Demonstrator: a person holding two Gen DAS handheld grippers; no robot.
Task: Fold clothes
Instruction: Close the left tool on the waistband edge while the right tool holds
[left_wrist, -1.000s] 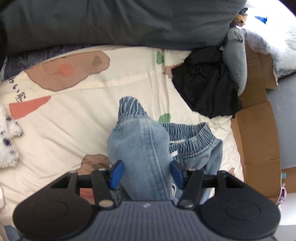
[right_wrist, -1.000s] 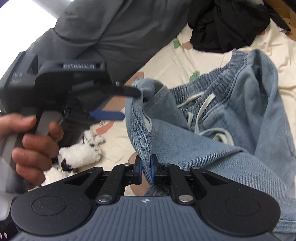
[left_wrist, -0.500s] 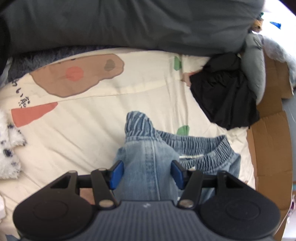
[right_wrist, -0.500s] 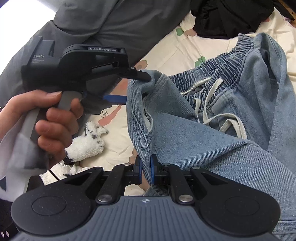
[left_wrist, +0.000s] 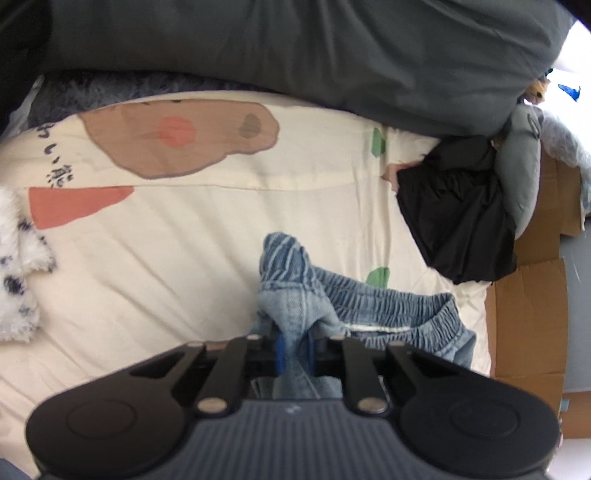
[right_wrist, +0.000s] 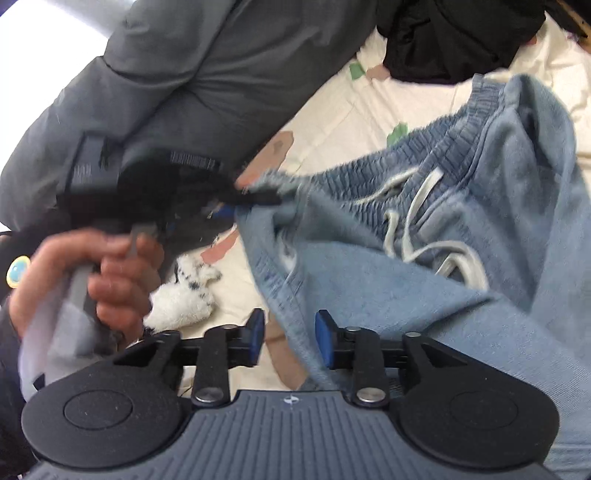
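Right now the denim trousers (left_wrist: 354, 310) hang bunched above the cream printed bedsheet (left_wrist: 184, 258), with the elastic waistband and white drawstring (right_wrist: 413, 236) slumping toward the right. The left gripper (left_wrist: 294, 345) has its jaws drawn close on a fold of denim near one waistband corner. The right gripper (right_wrist: 289, 334) stands with its blue pads apart; a denim edge runs between them, but nothing is pinched there.

The main risk, as a judgement, is that the whole garment depends on one small bite of thick cloth. Denim is heavy, and a tug or swing could pull the fold out of the left jaws, dropping the trousers in a heap on the sheet. If the right gripper closes where it stands, it may catch a seam well below the waistband, leaving the two holds uneven and the fold skewed. The loose drawstring could also get caught in the pads. At the far right, the black garment (left_wrist: 458, 210) lies near enough for a wide spread of denim to land over it.
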